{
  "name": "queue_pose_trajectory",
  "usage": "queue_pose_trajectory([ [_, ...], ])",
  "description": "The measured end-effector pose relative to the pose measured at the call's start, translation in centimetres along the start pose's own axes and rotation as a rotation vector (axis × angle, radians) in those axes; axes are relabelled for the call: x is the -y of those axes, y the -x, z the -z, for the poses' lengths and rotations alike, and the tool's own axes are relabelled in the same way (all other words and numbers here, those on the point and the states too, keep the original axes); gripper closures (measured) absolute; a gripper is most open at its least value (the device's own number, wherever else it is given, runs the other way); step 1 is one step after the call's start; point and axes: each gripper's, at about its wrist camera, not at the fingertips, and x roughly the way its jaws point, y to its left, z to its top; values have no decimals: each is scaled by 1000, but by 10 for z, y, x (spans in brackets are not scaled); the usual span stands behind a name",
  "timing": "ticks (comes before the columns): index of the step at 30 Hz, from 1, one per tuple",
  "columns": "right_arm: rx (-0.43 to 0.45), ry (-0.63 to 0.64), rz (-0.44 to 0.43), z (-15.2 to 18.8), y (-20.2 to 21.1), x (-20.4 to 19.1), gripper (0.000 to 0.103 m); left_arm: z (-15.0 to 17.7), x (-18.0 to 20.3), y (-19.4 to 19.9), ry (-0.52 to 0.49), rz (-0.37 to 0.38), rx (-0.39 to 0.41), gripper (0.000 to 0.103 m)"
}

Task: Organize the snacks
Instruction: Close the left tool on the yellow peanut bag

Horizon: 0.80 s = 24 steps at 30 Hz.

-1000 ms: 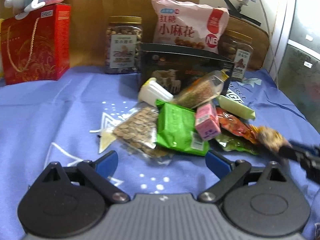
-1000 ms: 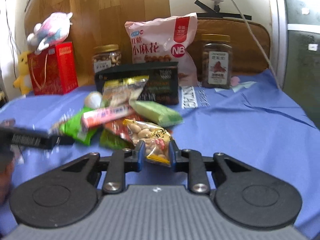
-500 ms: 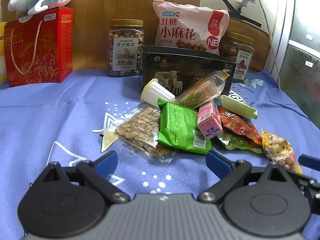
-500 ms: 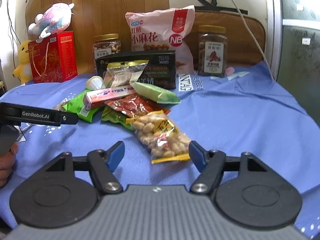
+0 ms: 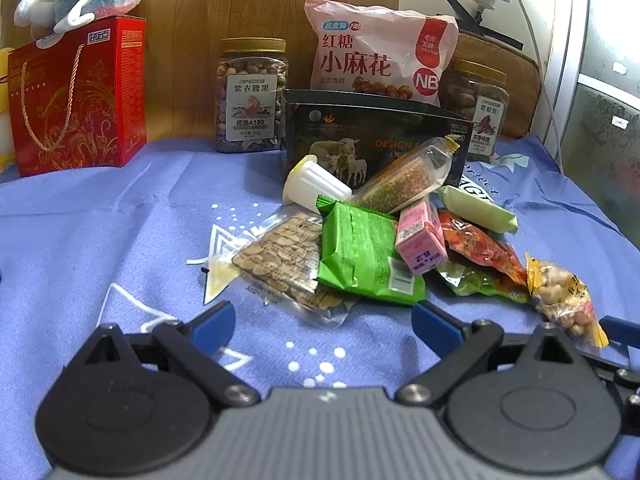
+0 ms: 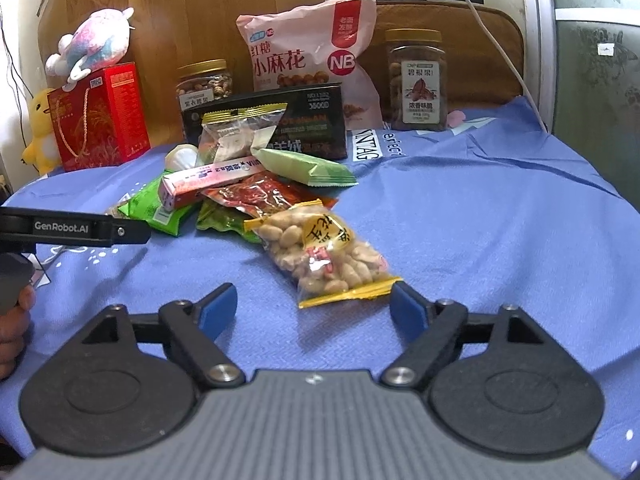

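Observation:
A pile of small snack packets lies on the blue cloth (image 5: 120, 220). A clear peanut bag with yellow ends (image 6: 326, 252) lies flat at the pile's near right edge, also in the left wrist view (image 5: 564, 300). My right gripper (image 6: 314, 314) is open and empty just behind it. My left gripper (image 5: 324, 324) is open and empty in front of a clear seed packet (image 5: 284, 260) and a green packet (image 5: 360, 256). A pink box (image 5: 420, 236) and a red packet (image 5: 480, 246) lie in the pile.
A dark box (image 5: 372, 140) stands behind the pile, with a big pink bag (image 5: 380, 52) and two nut jars (image 5: 252, 96) (image 6: 418, 80) at the back. A red gift box (image 5: 76, 96) with a plush toy on top stands far left.
My right gripper has let go of the peanut bag, which now lies on the cloth. Its jaws opened and it drew back a little. The left gripper stayed open and nearly still.

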Motion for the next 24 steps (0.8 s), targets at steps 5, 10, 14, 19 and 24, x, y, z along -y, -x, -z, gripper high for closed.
queue_pose_trajectory([
  [5, 2, -45, -22, -3, 3, 8, 16, -1, -3, 5, 0, 9, -7, 5],
  [10, 2, -62, -23, -5, 0, 15, 16, -18, 6, 26, -21, 106, 52, 5],
  [14, 3, -43, -9, -4, -1, 16, 17, -36, 36, 26, -95, 203, 66, 6],
  [19, 10, -58, -7, -5, 2, 26, 20, -45, 92, 4, -244, 290, 26, 21],
  [24, 11, -54, -11, -4, 3, 31, 28, -45, 124, -33, -262, 322, -122, 35],
])
